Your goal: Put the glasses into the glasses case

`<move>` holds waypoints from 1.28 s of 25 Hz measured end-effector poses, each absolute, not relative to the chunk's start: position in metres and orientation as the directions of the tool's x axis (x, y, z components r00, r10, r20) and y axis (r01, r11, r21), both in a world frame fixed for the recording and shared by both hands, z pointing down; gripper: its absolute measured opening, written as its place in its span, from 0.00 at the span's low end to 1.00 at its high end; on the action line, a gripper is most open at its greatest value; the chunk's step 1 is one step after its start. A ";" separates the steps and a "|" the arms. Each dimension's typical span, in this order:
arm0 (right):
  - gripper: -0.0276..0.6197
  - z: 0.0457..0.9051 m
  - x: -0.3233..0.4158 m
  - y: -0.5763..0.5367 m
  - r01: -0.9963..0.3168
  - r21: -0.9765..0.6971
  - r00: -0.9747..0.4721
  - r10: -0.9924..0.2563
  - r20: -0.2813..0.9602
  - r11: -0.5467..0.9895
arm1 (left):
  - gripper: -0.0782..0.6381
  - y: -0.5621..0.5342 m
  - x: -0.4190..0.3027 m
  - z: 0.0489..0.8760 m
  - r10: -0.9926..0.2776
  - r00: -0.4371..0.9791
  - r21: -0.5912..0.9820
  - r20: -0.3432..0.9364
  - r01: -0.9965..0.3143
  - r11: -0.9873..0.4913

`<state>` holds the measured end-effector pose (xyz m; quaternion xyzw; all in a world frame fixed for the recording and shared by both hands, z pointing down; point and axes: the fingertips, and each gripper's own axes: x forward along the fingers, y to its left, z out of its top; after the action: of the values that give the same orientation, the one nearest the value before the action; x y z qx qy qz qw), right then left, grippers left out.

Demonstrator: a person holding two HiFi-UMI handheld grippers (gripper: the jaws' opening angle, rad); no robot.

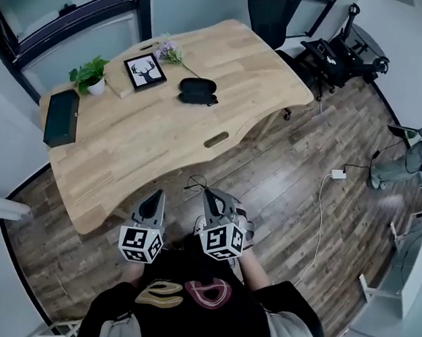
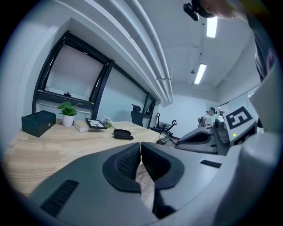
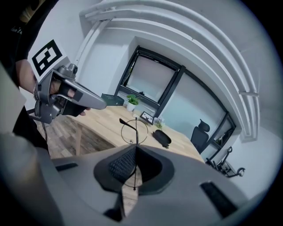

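The black glasses case (image 1: pixel 198 90) lies closed at the far middle of the wooden table (image 1: pixel 161 149); it also shows in the left gripper view as the case (image 2: pixel 122 133) and in the right gripper view as the case (image 3: pixel 162 137). My right gripper (image 1: pixel 210 197) is off the table's near edge, shut on thin wire-rimmed glasses (image 1: pixel 193 182). In its own view the round lens of the glasses (image 3: pixel 135 131) stands up from the right gripper (image 3: pixel 136 149). My left gripper (image 1: pixel 154 202) hangs beside it, shut with nothing in it, as the left gripper (image 2: pixel 140 145) shows in its own view.
On the table's far left stand a potted plant (image 1: pixel 91 76), a framed deer picture (image 1: pixel 144 72), a black box (image 1: pixel 61 117) and some flowers (image 1: pixel 168 52). An office chair (image 1: pixel 268 15) sits behind the table. A white cable and plug (image 1: pixel 338 174) lie on the wood floor at the right.
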<state>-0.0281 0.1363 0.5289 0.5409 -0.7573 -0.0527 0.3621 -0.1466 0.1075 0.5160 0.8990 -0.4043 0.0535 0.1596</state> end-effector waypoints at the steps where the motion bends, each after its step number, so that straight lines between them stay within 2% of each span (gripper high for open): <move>1: 0.06 0.528 -0.022 0.132 -0.777 0.473 -0.159 -0.856 0.492 0.416 | 0.13 0.104 -0.140 0.516 -0.714 0.663 0.240 0.227 -0.748 -0.618; 24: 0.06 0.521 0.111 0.077 -0.757 0.468 -0.212 -0.849 0.484 0.456 | 0.13 0.042 0.004 0.509 -0.726 0.659 0.207 0.197 -0.752 -0.626; 32: 0.06 0.526 0.129 0.079 -0.773 0.445 -0.207 -0.843 0.496 0.452 | 0.13 0.041 0.025 0.510 -0.706 0.675 0.204 0.214 -0.737 -0.644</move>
<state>0.1293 0.0792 0.5263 0.5213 -0.7753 -0.0497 0.3531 0.0253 0.0406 0.5100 0.9048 -0.3988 0.0574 0.1380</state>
